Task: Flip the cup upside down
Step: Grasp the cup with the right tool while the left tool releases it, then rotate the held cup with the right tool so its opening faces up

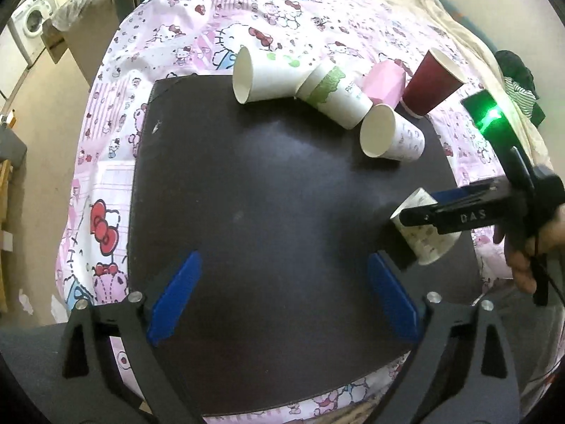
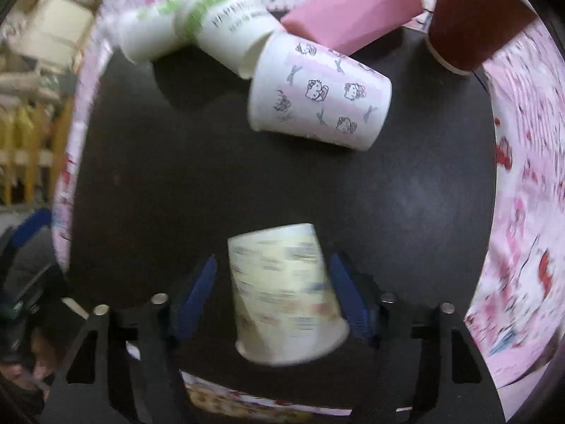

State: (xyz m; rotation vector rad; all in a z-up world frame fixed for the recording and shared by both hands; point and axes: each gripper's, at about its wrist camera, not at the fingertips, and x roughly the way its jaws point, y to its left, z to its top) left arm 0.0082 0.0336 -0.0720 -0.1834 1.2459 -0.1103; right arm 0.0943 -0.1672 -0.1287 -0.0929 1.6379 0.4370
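so the right gripper (image 2: 273, 293) had its jaws spread wide on either side of the printed cup (image 2: 286, 296), and in the right wrist view there was a clear gap on both sides, so it wasn't actually pinching anything; the cup sat mouth-down, base up, a bit tilted, near the right edge of the dark counter (image 1: 247, 194), well apart from the other cups; that view was blurry, so I couldn't tell if the rim was fully flat on the counter or if one edge was lifted; that was my main worry: a light paper cup standing crooked could tip back over, and a blue pad clipping the wall on the way out would do it; from the left wrist view the black finger crossed right over the cup, so pulling straight back looked safer than swinging sideways; the other risk was bumping the Hello Kitty cup (image 2: 317, 95) lying on its side just ahead, since it would roll easily into the green-banded cup (image 2: 226, 31) touching it; the left gripper (image 1: 282, 296) hung over bare counter with jaws wide apart and nothing between them, so no trouble there
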